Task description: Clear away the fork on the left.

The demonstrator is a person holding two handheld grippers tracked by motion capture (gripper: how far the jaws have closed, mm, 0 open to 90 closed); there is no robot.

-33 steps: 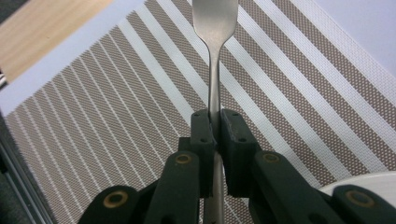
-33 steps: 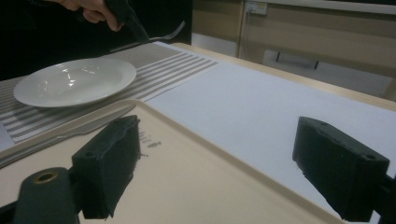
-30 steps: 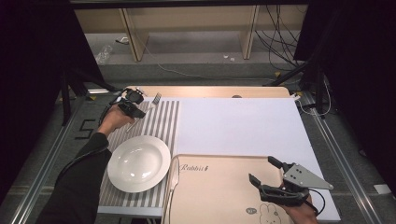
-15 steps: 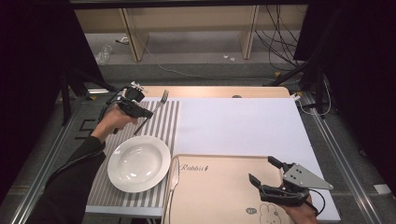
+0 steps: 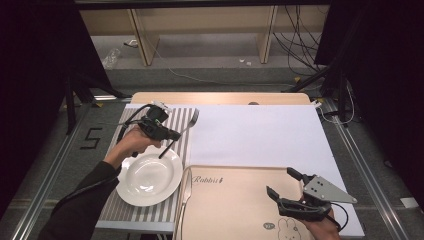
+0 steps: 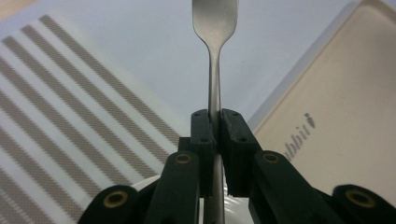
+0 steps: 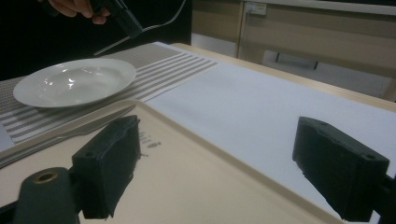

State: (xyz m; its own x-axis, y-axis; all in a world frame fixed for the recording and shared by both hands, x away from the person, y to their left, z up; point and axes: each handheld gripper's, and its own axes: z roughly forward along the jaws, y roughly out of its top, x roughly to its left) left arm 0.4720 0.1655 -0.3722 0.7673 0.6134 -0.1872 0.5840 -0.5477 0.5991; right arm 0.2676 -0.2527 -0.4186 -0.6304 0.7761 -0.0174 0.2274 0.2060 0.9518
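Since a second ago, the left gripper (image 5: pixel 170 136) has carried the fork (image 5: pixel 181 132) off the striped mat (image 5: pixel 145 212) toward the plate (image 5: pixel 149 176), fingers (image 6: pixel 203 135) pinching its handle. Right gripper (image 5: pixel 282 186) hovers over the tray (image 5: pixel 230 200), fingers spread.

Your high view is evenly lit on the table (image 5: pixel 260 135) from overhead, but the surroundings drop to near black on both sides. Shadows are soft and short. Mild glare sits on the plate (image 5: pixel 150 175), and you see it again as highlights in the right gripper view. In the left gripper view the fork (image 6: pixel 214 56) is slightly soft and the jaws at the bottom are blurred. The right gripper view's near jaws are out of focus, and its far background is probably soft too.
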